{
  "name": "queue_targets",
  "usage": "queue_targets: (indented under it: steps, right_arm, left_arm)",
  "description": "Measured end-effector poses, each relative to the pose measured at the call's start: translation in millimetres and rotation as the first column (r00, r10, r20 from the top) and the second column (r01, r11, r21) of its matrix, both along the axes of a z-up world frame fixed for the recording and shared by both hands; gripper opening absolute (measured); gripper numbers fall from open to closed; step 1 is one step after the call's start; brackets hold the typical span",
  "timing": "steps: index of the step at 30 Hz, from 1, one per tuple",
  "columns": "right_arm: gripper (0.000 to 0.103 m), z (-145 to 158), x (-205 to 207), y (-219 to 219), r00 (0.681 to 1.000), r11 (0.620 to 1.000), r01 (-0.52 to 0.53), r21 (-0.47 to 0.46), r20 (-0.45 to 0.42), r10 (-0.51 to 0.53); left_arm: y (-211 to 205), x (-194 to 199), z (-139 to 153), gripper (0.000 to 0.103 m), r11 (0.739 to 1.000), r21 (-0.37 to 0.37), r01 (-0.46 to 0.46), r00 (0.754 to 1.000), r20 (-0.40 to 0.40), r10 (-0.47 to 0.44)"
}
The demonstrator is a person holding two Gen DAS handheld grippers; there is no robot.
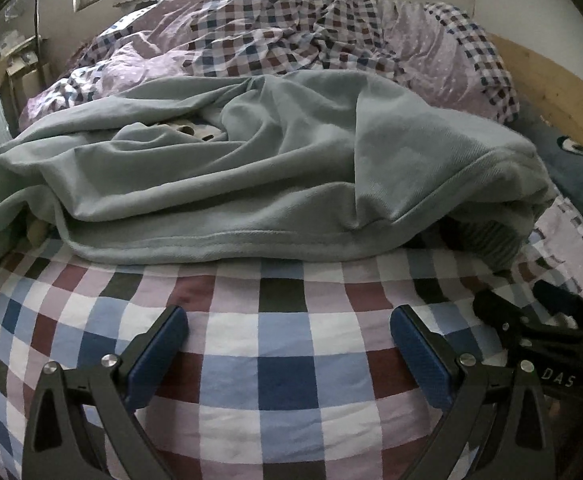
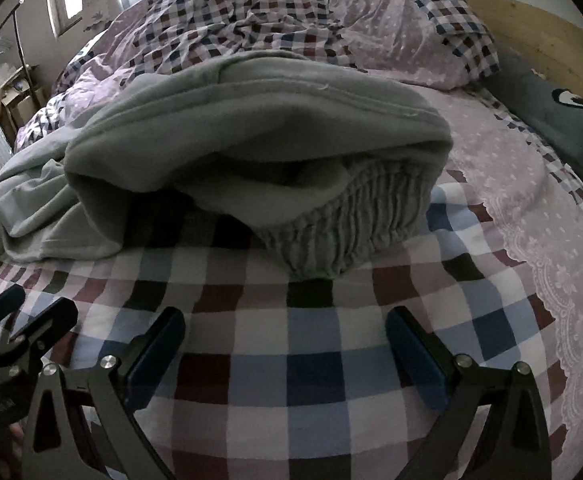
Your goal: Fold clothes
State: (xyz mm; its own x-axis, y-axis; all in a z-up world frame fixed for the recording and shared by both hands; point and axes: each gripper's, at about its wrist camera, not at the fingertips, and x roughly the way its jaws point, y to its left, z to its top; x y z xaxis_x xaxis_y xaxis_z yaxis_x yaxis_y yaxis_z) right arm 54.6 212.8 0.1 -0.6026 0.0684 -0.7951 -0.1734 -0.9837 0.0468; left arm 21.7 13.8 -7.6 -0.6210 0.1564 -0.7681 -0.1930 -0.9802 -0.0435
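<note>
Left gripper (image 1: 289,330): fingers wide apart, empty, above the checked bed sheet (image 1: 283,376).
Right gripper (image 2: 285,332): fingers spread wide, holding nothing.
Garment (image 1: 251,168): grey-green, soft fleecy knit, rumpled heap just beyond both grippers, mid-bed.
Waistband (image 2: 343,220): ribbed, gathered elastic, at the heap's near right.
Risk: pinching several bunched layers, or sheet with hem, likely skews the fold.
Far: crumpled checked duvet (image 1: 275,28).

A checked bedsheet (image 1: 283,360), a rumpled duvet (image 1: 275,32) and a wooden headboard (image 2: 531,40).
</note>
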Motion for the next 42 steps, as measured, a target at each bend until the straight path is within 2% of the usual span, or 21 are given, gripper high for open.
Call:
queue_targets:
  steps: [8, 20, 42]
  right_arm:
    - [0.103, -4.1, -5.4, -11.5, 1.000, 0.998, 0.030, 0.054, 0.009, -0.030]
    - [0.103, -5.0, -6.4, -20.0, 0.999, 0.997, 0.032, 0.071, 0.022, -0.033]
    - [0.103, -7.5, -13.0, -11.4, 0.999, 0.998, 0.031, 0.063, 0.024, -0.033]
  left_arm:
    - [6.1, 0.7, -5.2, 0.103, 0.999, -0.054, -0.005, 1.000, -0.014, 0.004]
    - [1.2, -0.9, -8.1, 0.103, 1.000, -0.013, 0.000, 1.000, -0.005, 0.000]
    - [1.7, -1.0, -8.9, 0.103, 1.000, -0.020, 0.001, 1.000, -0.010, -0.001]
